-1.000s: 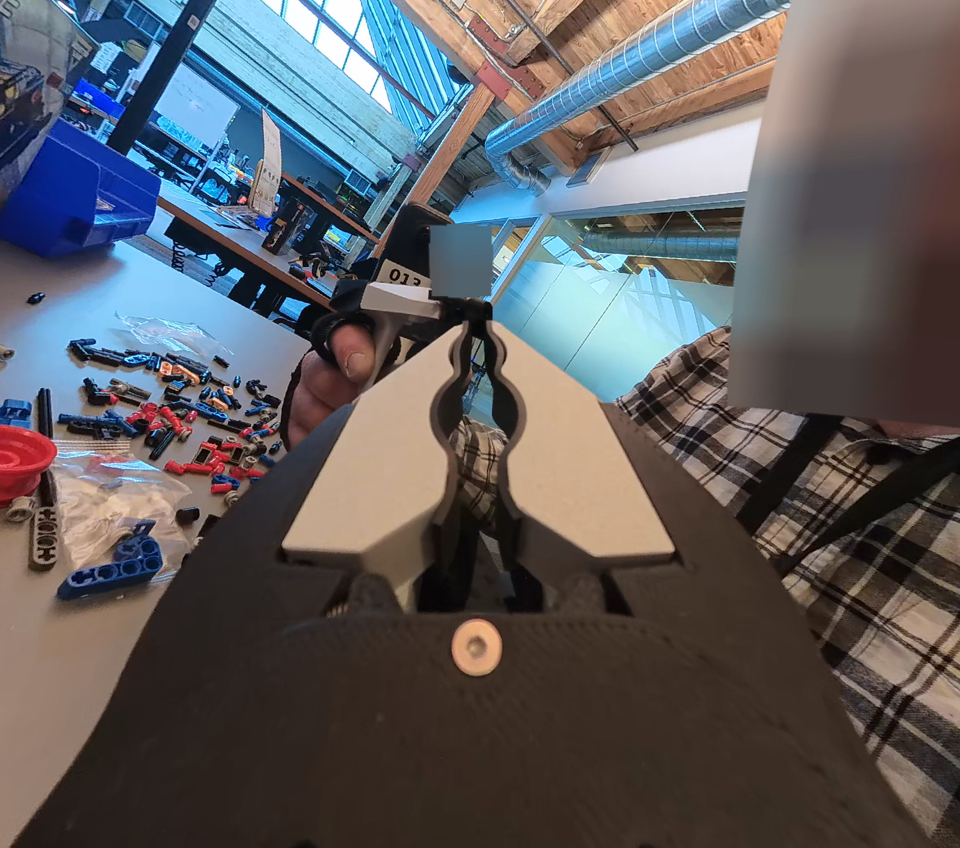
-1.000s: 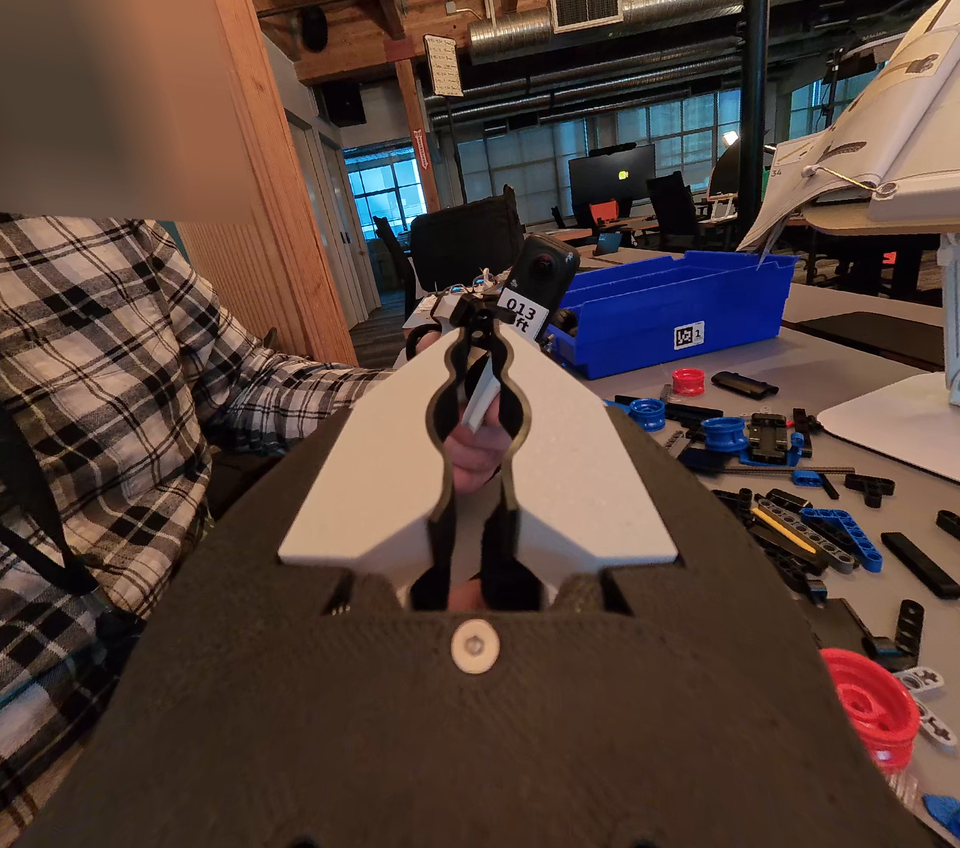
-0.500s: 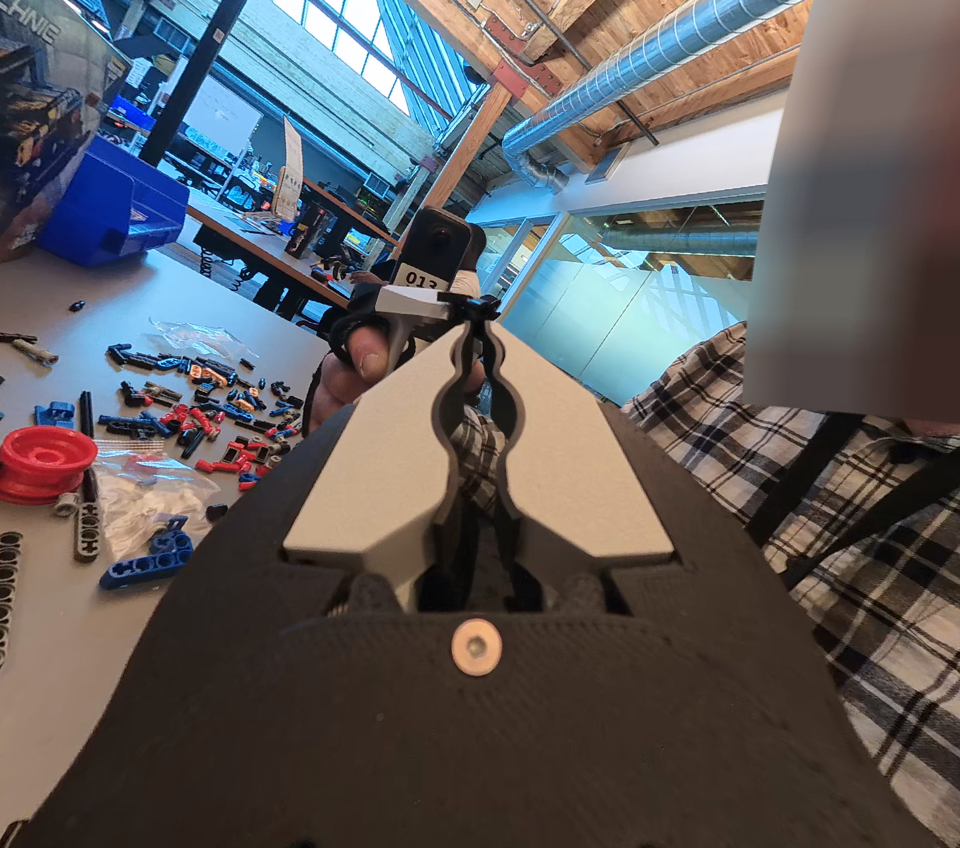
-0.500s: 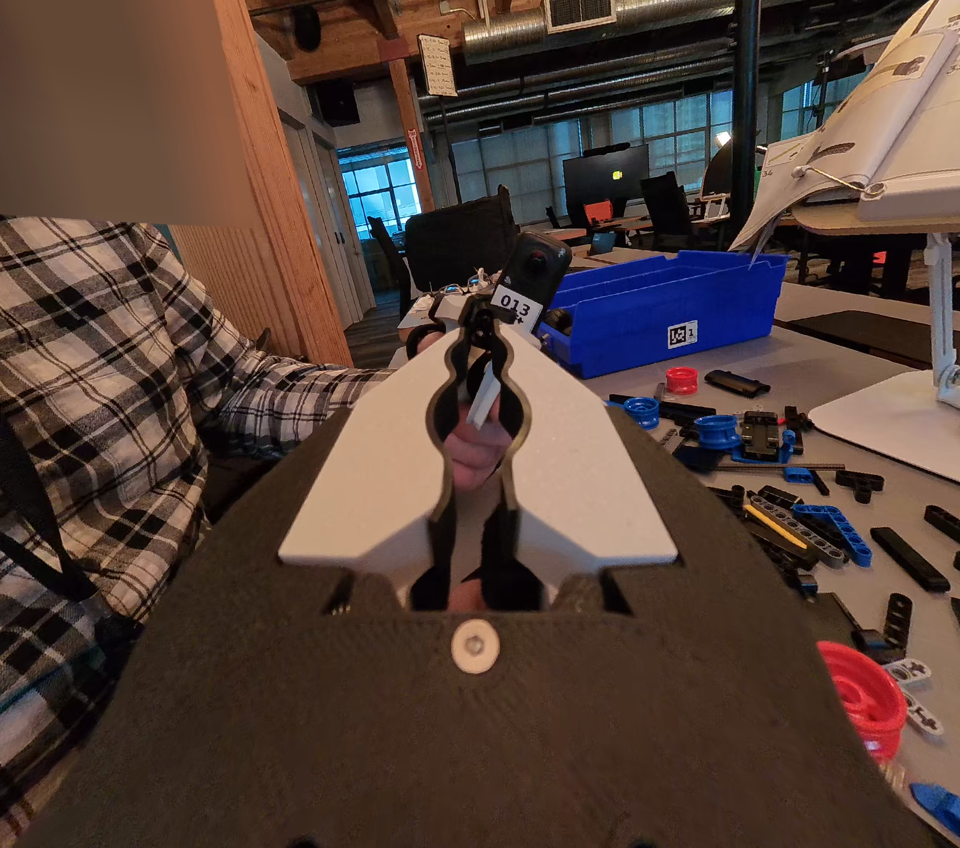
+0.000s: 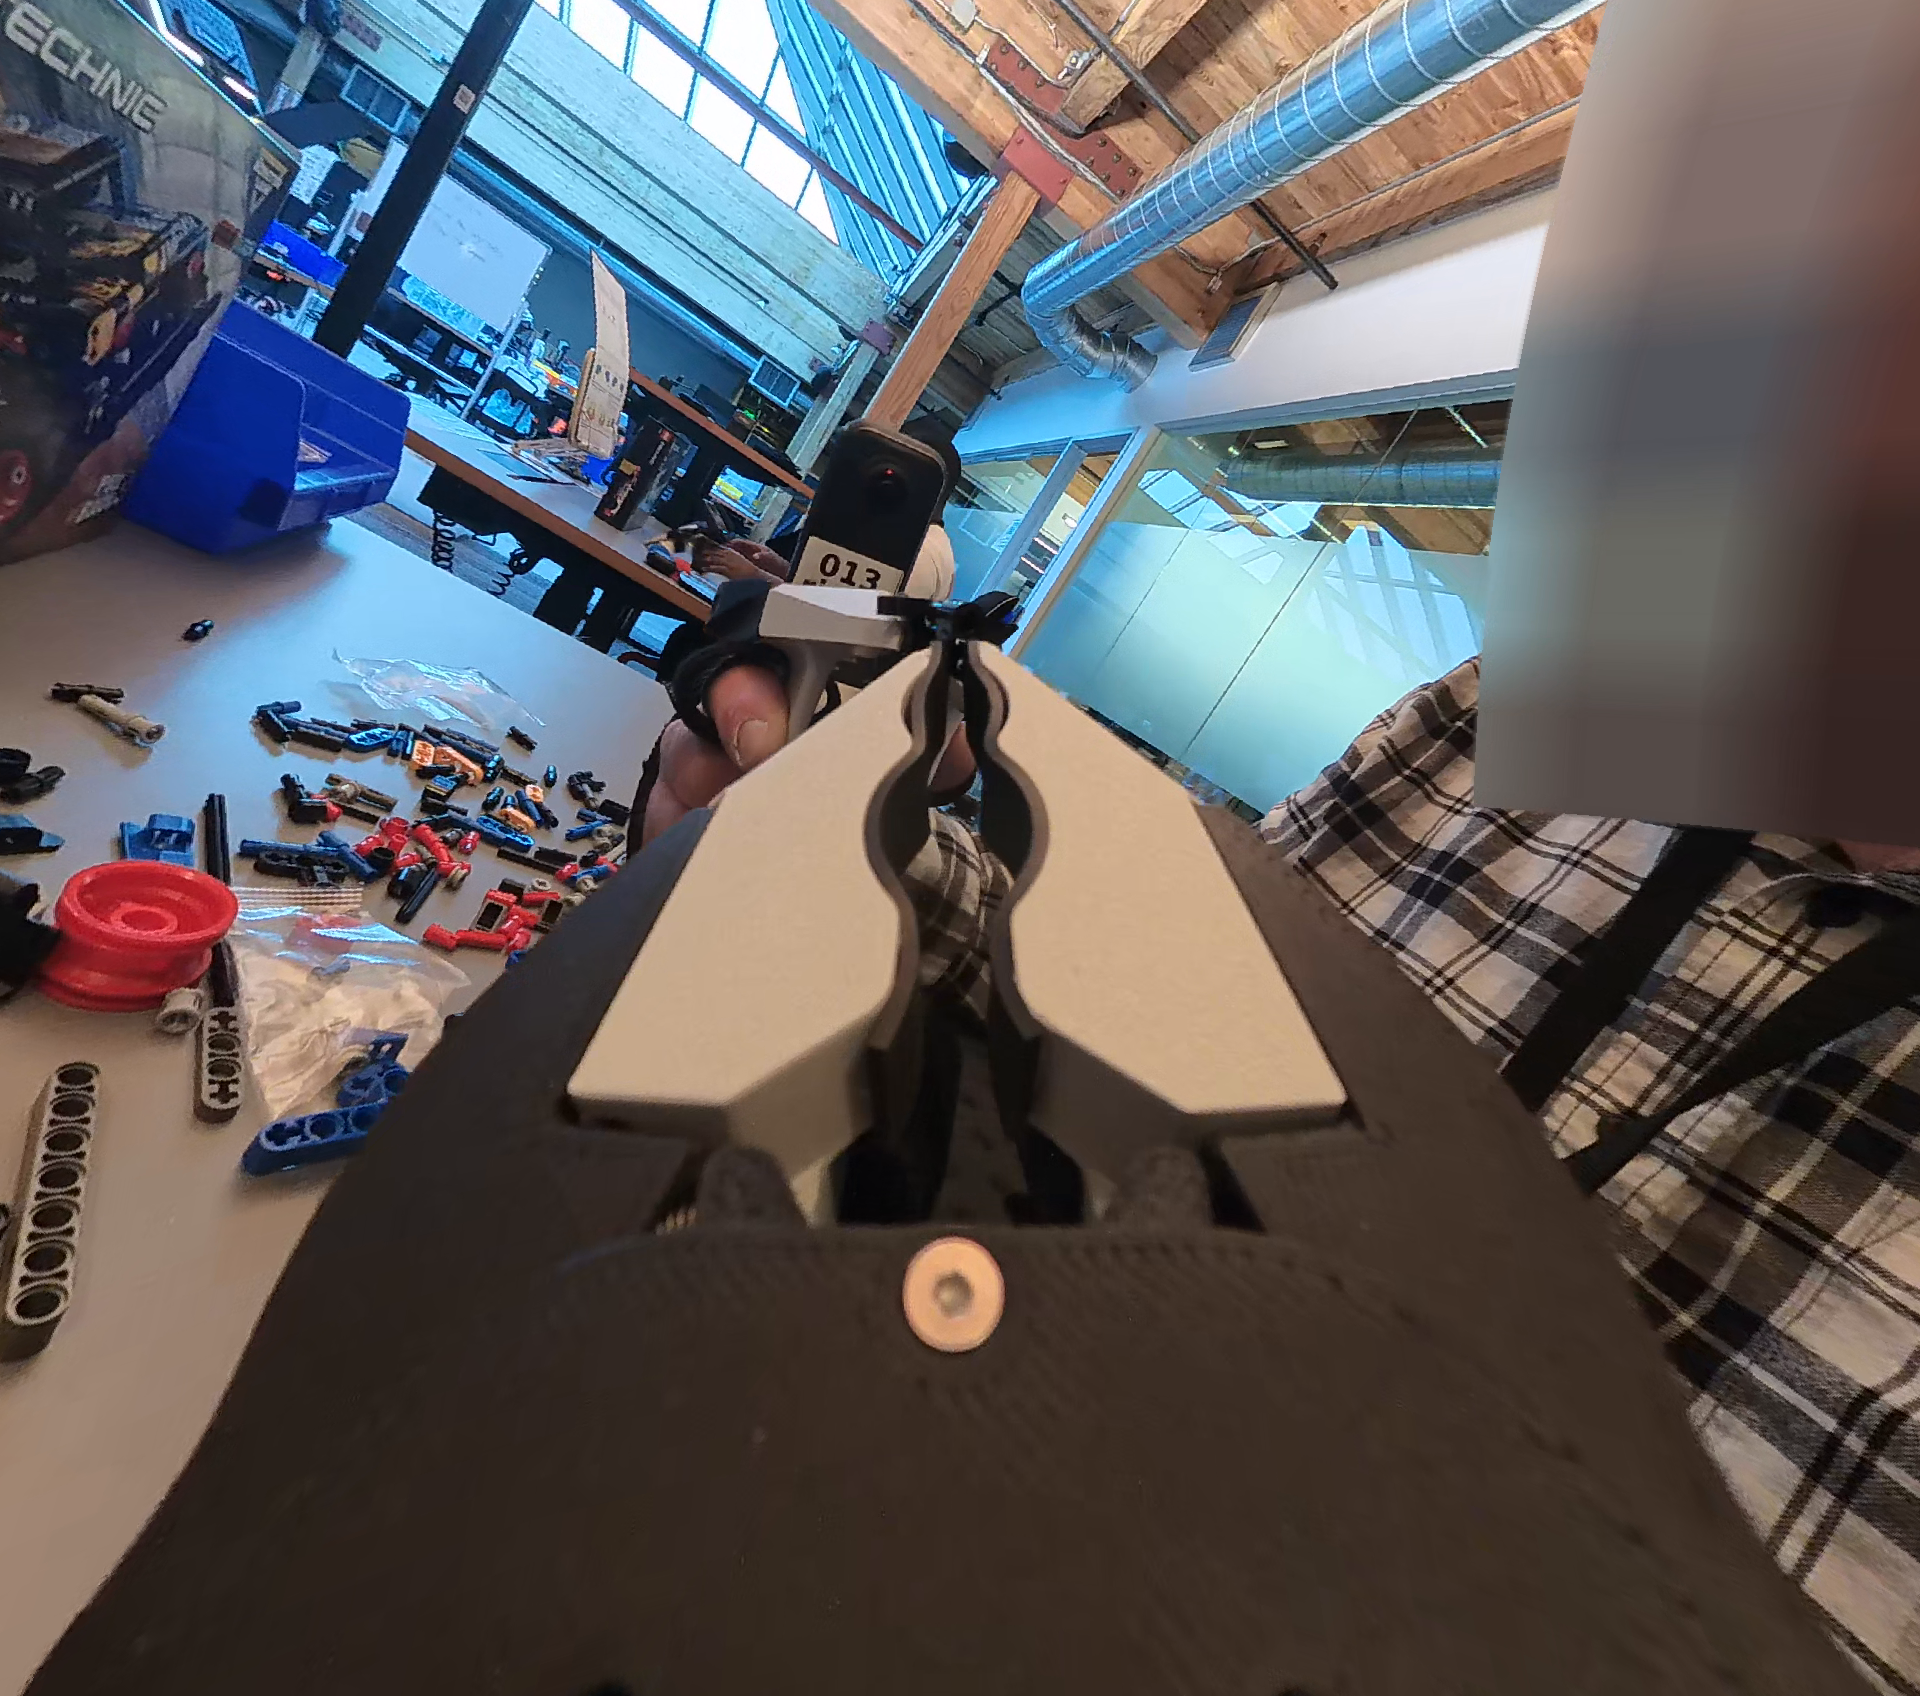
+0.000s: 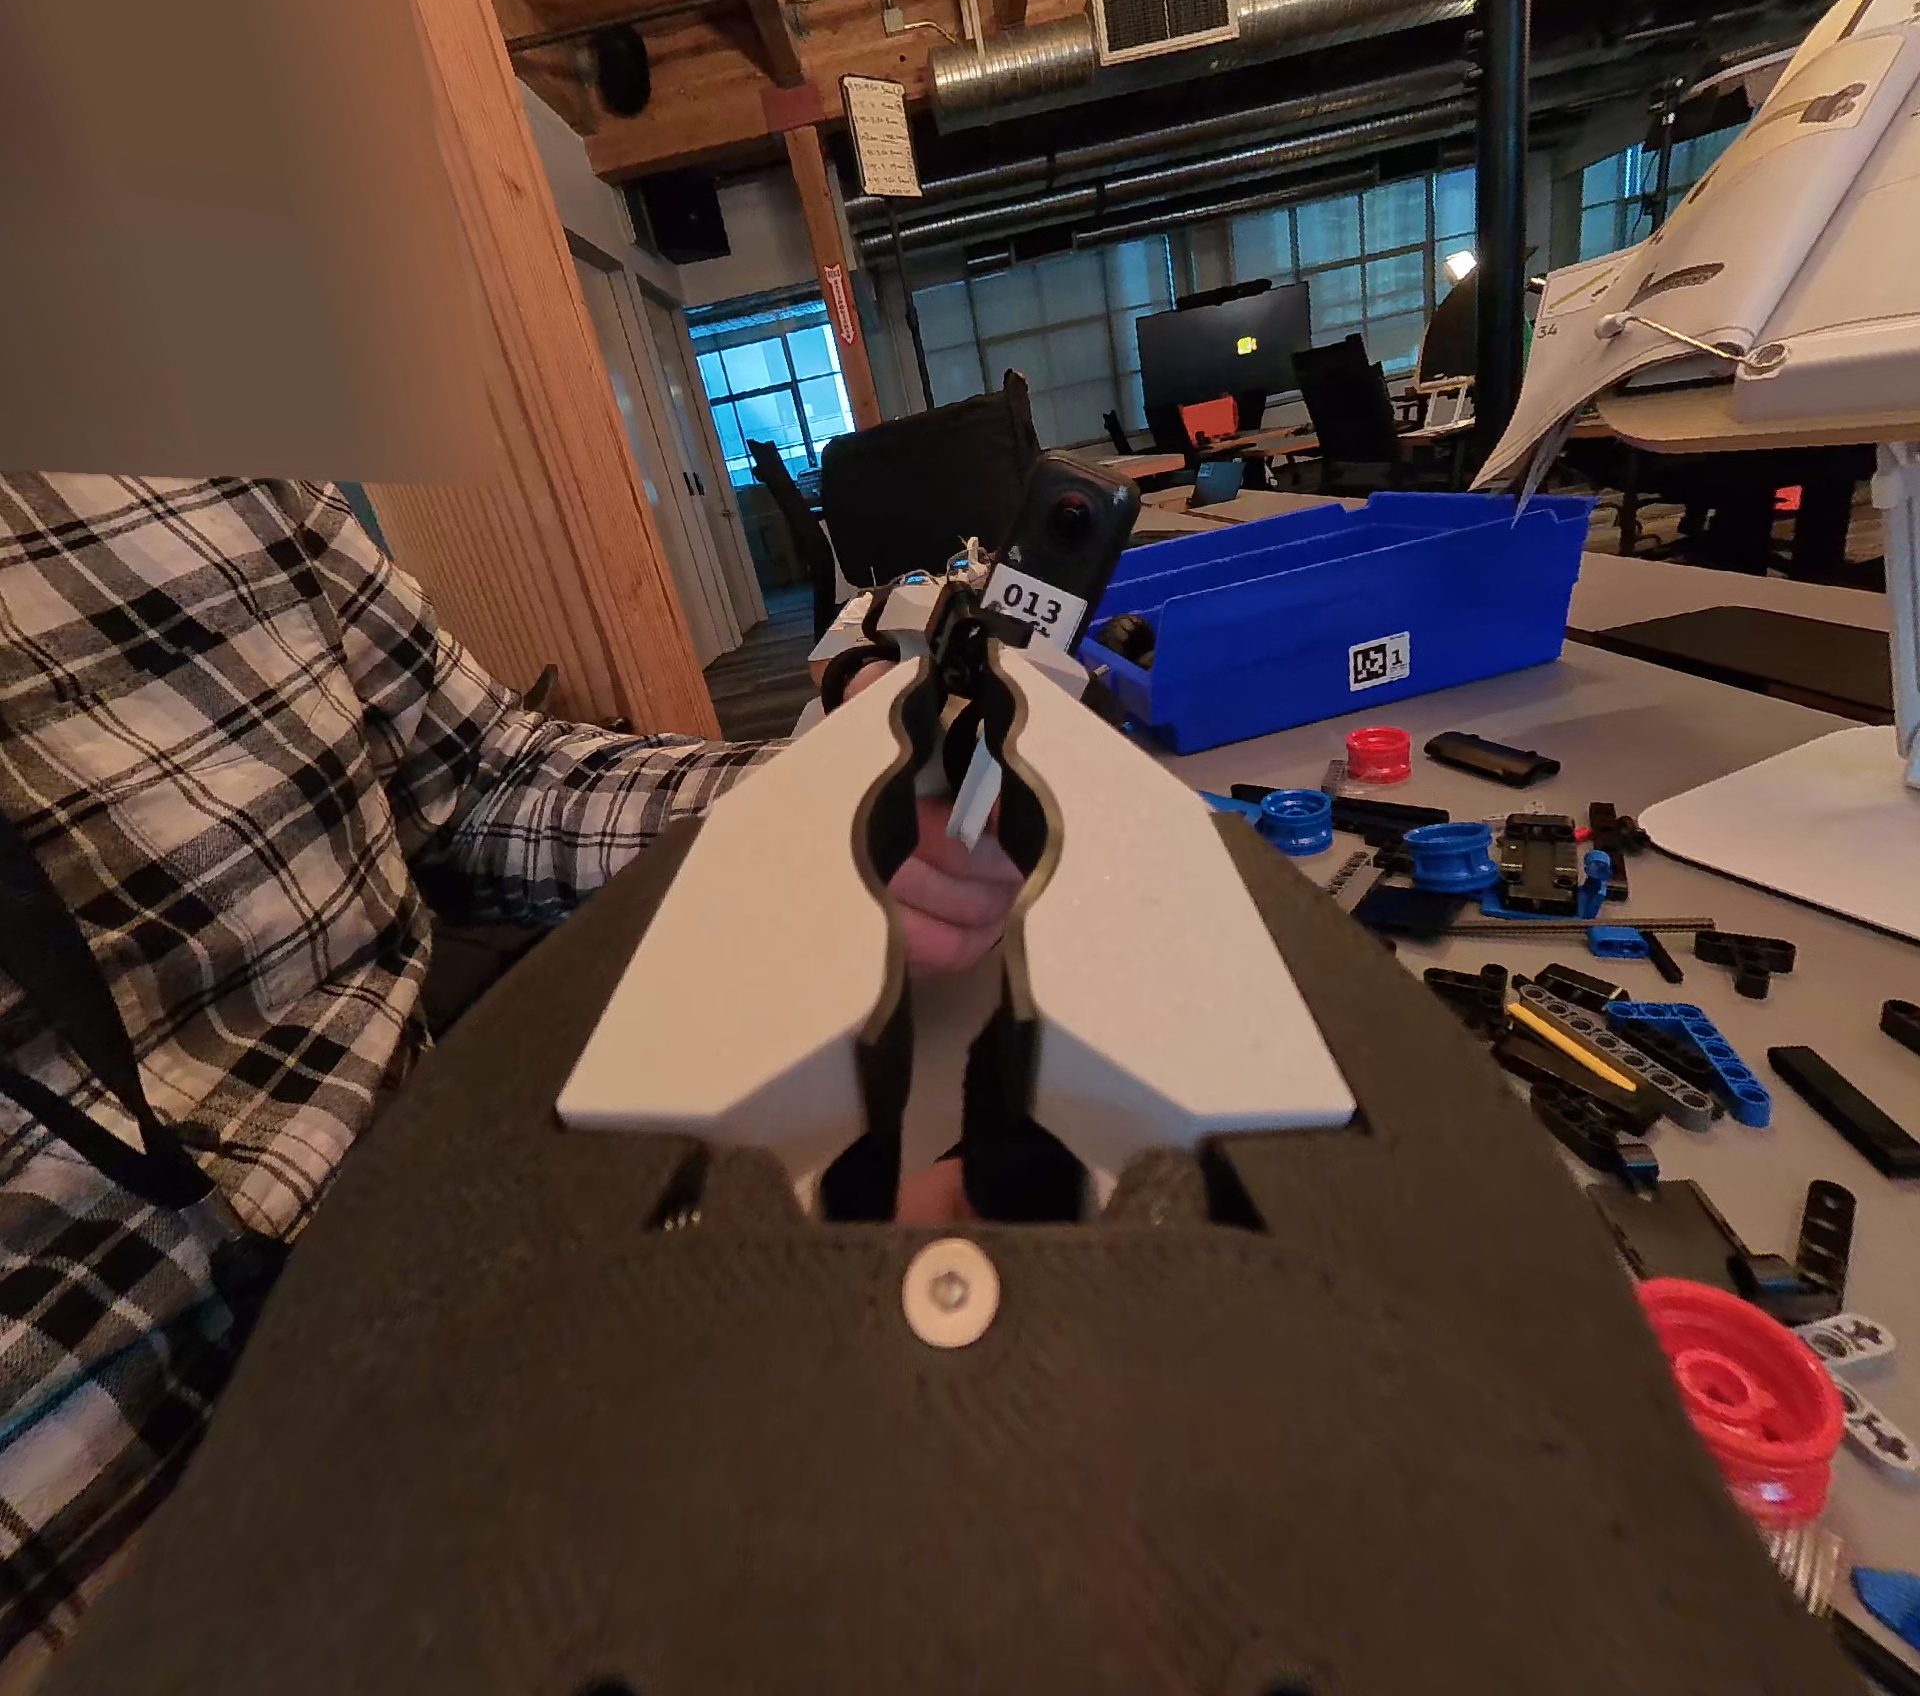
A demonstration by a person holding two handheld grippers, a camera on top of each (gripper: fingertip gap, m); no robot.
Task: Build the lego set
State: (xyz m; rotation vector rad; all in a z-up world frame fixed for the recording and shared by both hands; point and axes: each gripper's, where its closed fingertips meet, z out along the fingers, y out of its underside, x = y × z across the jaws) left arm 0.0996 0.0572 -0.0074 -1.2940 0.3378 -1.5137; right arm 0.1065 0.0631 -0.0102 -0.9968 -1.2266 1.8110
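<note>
My left gripper (image 5: pixel 951 659) is raised off the table (image 5: pixel 312 597) and pointed at the person in the plaid shirt (image 5: pixel 1455 971); its matte grey wedge fingers (image 5: pixel 790 908), with scalloped black inner edges, pinch together at the tips on a small black lego piece (image 5: pixel 940 612), thin and spiky in outline. My right gripper (image 6: pixel 961 659) faces the opposite way, its chalky white fingers (image 6: pixel 1143 940) likewise clenched at the tips on what looks like the same black piece (image 6: pixel 956 638); I cannot tell which tool carries it or how the two sets of tips meet. Both mounts are coarse, layered black printed plastic with one steel screw. Beyond each tip I see the other tool's glossy black camera and a hand around its handle. Left of and below my left gripper, loose lego pieces (image 5: pixel 436 805) lie scattered on the smooth grey tabletop: short red, blue and black pins, a ribbed red wheel hub (image 5: pixel 135 929), a long grey holed beam (image 5: pixel 47 1199), crinkled clear bags (image 5: pixel 322 981). Right of my right gripper lie blue hubs (image 6: pixel 1294 820), black beams, a blue L-shaped beam (image 6: pixel 1694 1054) and another red hub (image 6: pixel 1745 1407). Farther off sits a glossy blue plastic bin (image 6: pixel 1351 597), and an open instruction booklet (image 6: pixel 1766 244) on a white stand.
</note>
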